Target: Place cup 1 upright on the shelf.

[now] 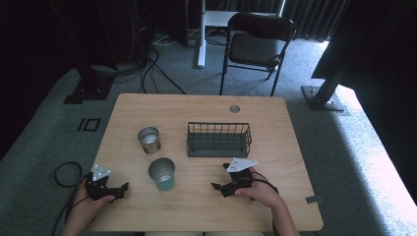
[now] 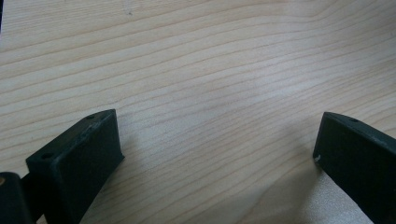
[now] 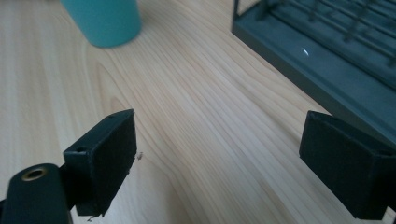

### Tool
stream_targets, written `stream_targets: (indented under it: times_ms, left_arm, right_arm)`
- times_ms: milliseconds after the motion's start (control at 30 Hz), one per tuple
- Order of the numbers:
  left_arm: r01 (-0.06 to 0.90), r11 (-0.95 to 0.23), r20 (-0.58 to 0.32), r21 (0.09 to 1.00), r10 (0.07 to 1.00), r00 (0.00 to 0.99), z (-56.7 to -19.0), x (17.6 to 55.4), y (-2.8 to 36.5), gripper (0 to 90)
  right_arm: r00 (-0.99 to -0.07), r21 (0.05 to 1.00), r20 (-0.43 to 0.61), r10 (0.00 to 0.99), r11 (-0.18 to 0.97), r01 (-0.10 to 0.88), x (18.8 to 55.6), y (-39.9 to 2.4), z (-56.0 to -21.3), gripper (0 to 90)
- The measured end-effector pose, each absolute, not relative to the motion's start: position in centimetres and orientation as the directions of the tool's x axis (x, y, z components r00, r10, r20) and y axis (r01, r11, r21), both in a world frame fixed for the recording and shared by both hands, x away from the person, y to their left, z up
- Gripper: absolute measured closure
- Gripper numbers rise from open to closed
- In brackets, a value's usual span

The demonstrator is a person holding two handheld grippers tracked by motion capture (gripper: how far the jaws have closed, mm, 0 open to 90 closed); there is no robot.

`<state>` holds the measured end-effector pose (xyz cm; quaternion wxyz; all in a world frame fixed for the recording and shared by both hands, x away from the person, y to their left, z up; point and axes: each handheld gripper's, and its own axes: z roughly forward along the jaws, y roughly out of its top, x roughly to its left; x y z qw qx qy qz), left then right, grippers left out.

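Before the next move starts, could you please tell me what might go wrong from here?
The tall teal metal cup stands close to the open right gripper; a sideways sweep could tip it. The silver metal cup stands just behind it, so a knock could pass on. The dark wire basket sits near that gripper's far side, risking a snag.

Table [image 1: 275, 128]: light wood grain. Wire basket [image 1: 219, 139]: dark green. Near cup [image 1: 162, 173]: teal, silver interior. Far cup [image 1: 149, 139]: silver. Grippers' jaws: black.

dark room, grey carpet [image 1: 44, 132], black folding chair [image 1: 255, 46] behind table [image 1: 196, 105].
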<state>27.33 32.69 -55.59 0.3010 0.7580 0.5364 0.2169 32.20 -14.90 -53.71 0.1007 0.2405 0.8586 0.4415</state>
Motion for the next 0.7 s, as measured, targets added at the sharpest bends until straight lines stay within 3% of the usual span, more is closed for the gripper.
stream_targets:
  times_ms: [700]
  left_arm:
    - [0.683,-0.243,0.006,0.689,0.944,0.330,-55.6,27.3,32.7,1.5]
  right_arm:
    - [-0.911,0.859,0.092,0.403,0.431,0.278,31.7,-10.0,-52.5,10.7]
